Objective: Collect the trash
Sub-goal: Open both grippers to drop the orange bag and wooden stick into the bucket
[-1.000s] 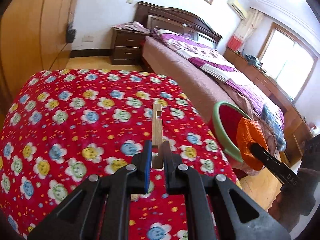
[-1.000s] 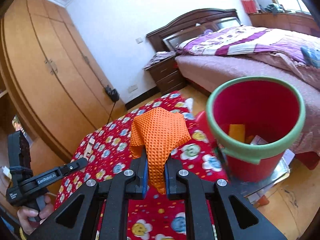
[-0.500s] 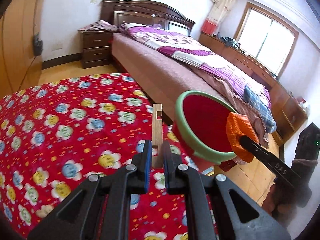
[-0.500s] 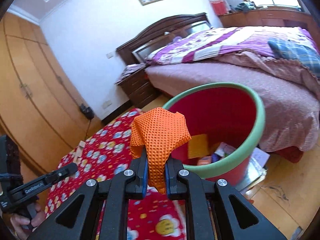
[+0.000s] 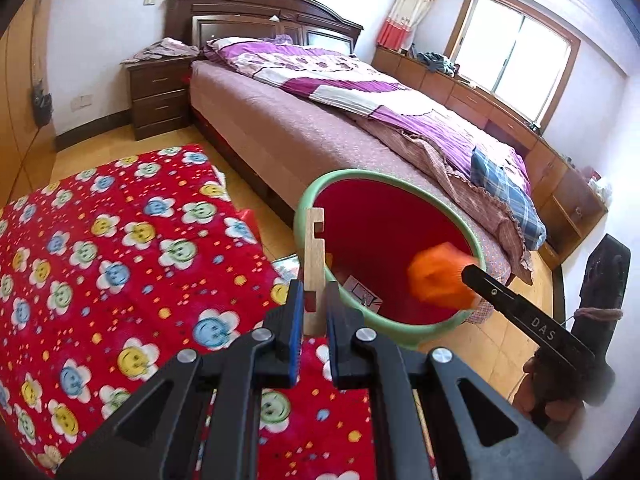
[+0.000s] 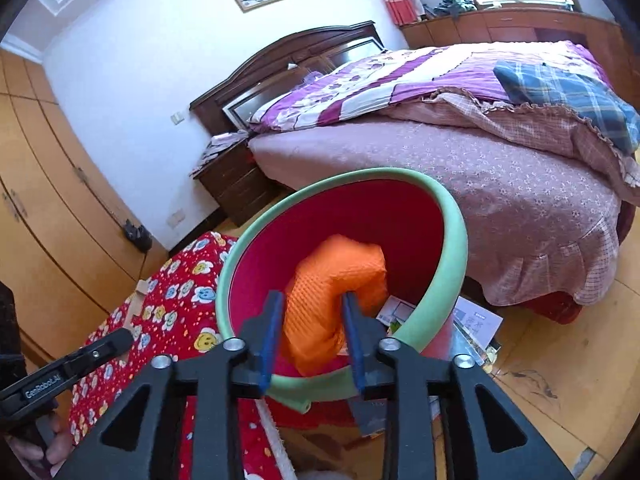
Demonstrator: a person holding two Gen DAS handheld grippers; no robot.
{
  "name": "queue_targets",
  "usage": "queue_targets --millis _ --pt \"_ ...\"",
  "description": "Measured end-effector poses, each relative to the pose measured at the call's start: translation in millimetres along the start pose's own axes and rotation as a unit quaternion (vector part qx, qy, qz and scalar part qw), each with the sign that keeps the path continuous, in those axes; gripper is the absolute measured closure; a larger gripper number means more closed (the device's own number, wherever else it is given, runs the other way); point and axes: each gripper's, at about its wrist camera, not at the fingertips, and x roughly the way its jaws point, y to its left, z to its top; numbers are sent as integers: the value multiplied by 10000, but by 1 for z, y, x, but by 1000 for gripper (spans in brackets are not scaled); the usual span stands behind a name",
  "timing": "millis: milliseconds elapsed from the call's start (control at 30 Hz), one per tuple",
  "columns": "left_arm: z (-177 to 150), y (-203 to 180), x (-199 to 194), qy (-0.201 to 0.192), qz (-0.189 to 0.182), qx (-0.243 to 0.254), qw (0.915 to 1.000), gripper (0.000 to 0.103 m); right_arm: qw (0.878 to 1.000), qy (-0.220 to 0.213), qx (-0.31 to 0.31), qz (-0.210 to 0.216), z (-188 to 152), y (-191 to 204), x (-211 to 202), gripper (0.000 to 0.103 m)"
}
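Observation:
A red bin with a green rim (image 5: 308, 204) (image 6: 454, 240) stands on the floor beside the table. My left gripper (image 5: 311, 318) is shut on a notched wooden strip (image 5: 314, 256), held upright at the bin's near rim. My right gripper (image 6: 311, 320) is open over the bin's mouth; its jaws stand apart. An orange waffle cloth (image 6: 332, 292) sits loosely between them, blurred as it drops inside the bin; it also shows in the left wrist view (image 5: 438, 280). Paper scraps (image 5: 362, 294) lie at the bin's bottom.
A table under a red flowered cloth (image 5: 112, 248) is on the left. A bed (image 5: 360, 120) with a purple quilt stands behind the bin, a nightstand (image 5: 160, 96) by its head. Wardrobe doors (image 6: 48, 208) line the left wall. Papers (image 6: 476, 320) lie on the wooden floor.
Both grippers have moved to the bin. My right gripper has opened and released the orange cloth, which now falls into the bin. My left gripper still holds the wooden strip.

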Motion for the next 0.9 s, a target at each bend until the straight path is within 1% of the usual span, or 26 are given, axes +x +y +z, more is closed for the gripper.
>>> queue_targets --millis 67,200,400,533,600,633,700,833,900 --pt "2 -4 6 14 -17 40 10000 93 10000 -25 2 32 1 -4 -1 70" --pt "6 -10 15 35 -32 121 9999 93 9999 -104 32 87 1 -8 -5 63" --pt "10 -24 33 81 -103 330 9994 93 9997 -191 135 106 -1 -17 -13 62" --pt "11 -34 48 144 -177 493 9985 93 9995 -175 254 109 -5 -22 -15 62" --pt "11 -37 51 51 -184 535 9984 92 9994 -160 285 97 -7 -24 -16 62" --pt "12 -38 53 18 -165 555 9983 90 9994 -152 291 88 -7 -24 -16 62" --pt "12 -37 55 29 -179 522 9985 72 9994 -144 305 74 -8 -25 -17 62" --pt "11 -33 51 70 -192 385 9991 70 9994 -128 299 66 -11 -24 -20 61" --pt "9 -30 46 86 -161 342 9992 67 9995 -111 282 76 -12 -22 -21 56"
